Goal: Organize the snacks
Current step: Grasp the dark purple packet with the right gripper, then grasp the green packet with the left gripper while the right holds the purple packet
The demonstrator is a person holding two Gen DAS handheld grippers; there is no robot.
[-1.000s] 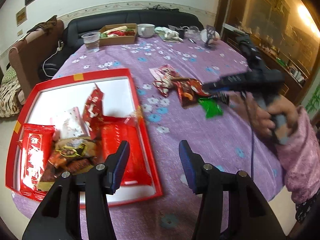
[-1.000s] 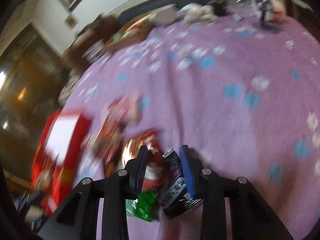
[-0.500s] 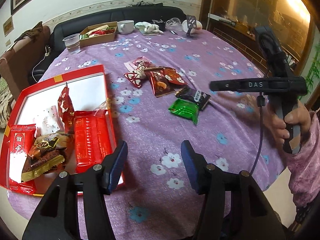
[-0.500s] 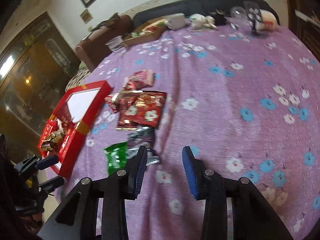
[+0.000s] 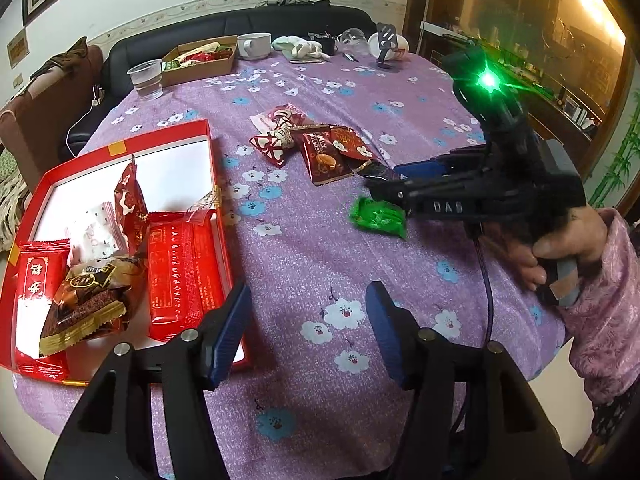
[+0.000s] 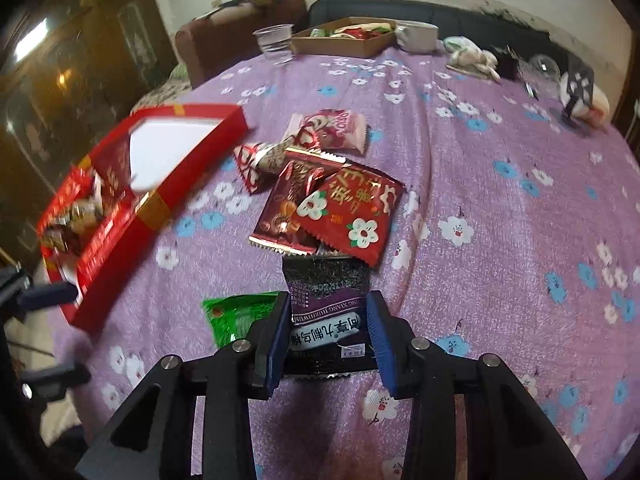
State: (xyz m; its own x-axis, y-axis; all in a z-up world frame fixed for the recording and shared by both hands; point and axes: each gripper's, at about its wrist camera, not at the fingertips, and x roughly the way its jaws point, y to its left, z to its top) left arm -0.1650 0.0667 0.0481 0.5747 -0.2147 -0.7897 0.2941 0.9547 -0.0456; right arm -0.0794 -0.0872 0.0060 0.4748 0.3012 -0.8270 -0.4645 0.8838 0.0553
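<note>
A red box (image 5: 168, 138) with several snack packets lies at the table's left; it also shows in the right wrist view (image 6: 188, 172). Loose packets lie mid-table: a red flowered one (image 6: 352, 212), a brown one (image 5: 324, 160), a red-and-white candy (image 5: 276, 140) and a green one (image 5: 378, 216). My right gripper (image 6: 328, 320) is open, its fingers on either side of a dark purple packet (image 6: 326, 312) lying on the cloth. In the left wrist view the right gripper (image 5: 384, 184) sits beside the green packet. My left gripper (image 5: 306, 320) is open and empty by the box's near corner.
At the far end stand a plastic cup (image 5: 146, 78), a cardboard tray of snacks (image 5: 200, 60), a white mug (image 5: 254, 45), a rag and small items. A black sofa (image 5: 240, 24) is behind the table. The purple flowered cloth (image 5: 320, 272) covers the table.
My right gripper has moved down and forward from above the table until its fingers straddle the dark purple packet. My left gripper has shifted a little; the box sits nearer in its view.
</note>
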